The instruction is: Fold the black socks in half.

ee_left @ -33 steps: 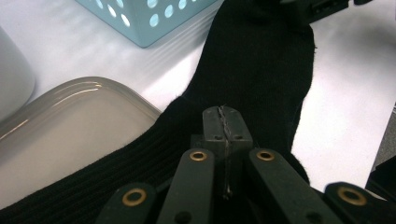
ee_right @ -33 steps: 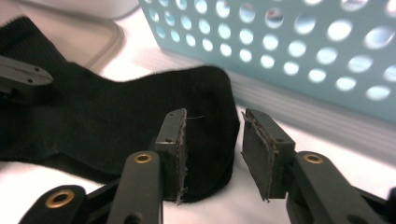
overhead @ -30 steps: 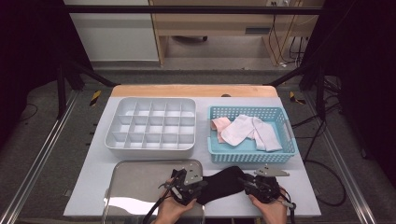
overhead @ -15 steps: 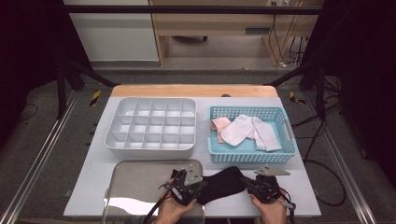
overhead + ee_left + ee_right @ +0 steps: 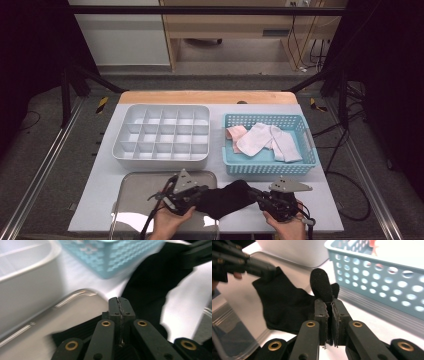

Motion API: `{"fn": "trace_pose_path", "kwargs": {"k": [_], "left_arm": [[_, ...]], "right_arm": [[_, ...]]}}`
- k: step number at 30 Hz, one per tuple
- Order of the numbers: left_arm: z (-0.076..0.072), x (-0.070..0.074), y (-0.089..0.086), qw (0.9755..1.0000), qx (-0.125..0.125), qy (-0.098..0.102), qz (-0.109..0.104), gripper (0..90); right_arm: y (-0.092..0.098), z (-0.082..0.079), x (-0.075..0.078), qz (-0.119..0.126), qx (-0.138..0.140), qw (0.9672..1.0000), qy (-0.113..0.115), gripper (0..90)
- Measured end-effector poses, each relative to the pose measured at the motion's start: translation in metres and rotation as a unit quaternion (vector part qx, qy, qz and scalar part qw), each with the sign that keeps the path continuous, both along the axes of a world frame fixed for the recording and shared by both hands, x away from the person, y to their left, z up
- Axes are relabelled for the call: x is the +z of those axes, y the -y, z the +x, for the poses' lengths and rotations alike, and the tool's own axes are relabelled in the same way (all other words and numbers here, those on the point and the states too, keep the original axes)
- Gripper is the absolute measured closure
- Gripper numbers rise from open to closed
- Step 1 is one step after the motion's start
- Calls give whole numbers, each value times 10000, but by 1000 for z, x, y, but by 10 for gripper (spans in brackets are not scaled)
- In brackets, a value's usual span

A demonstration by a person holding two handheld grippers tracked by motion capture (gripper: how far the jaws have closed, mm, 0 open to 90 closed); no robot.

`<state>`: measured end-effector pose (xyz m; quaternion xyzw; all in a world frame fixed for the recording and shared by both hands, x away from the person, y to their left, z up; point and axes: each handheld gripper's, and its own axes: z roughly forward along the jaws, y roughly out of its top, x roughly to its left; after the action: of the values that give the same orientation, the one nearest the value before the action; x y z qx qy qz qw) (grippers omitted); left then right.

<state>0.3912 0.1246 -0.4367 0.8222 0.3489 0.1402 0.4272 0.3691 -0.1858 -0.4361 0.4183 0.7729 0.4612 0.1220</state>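
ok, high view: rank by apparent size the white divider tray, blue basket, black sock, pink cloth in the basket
1. white divider tray and blue basket: look close in footprint, so no ranking between them.
2. black sock, stretched between the left gripper and right gripper.
3. pink cloth, partly covered.
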Motion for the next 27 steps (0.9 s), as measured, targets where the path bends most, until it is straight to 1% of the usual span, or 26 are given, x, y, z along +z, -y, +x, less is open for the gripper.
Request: {"fn": "trace_pose_path", "kwargs": {"k": [1,4,8,10,11,13,17,22,27], "left_arm": [[0,-1,-8,9999,100,-8,53,893],[2,-10,-31,9990,376,-89,208,893],[0,-22,-46,9978,501,-255,348,893],[-2,-26,-49,9974,489,-325,416,893],[-3,-27,-50,9973,484,-324,444,893],[-6,-30,-52,9974,429,-350,451,894],[-10,-34,-51,9975,352,-417,445,893],[-12,-36,-49,9977,305,-440,416,894],[-15,-38,-47,9979,235,-460,397,894]], "right_arm": [[-2,0,1,-4,17,10000,-40,845],[-5,1,6,-5,107,9999,-45,845],[-14,3,10,39,293,9995,-85,844],[-21,3,12,43,397,9991,-113,843],[-26,4,13,60,467,9988,-98,843],[-35,5,15,108,563,9983,-126,843],[-56,10,13,205,737,9968,-243,842],[-85,19,9,396,843,9950,-361,840],[-113,27,5,374,951,9937,-470,839]]}}
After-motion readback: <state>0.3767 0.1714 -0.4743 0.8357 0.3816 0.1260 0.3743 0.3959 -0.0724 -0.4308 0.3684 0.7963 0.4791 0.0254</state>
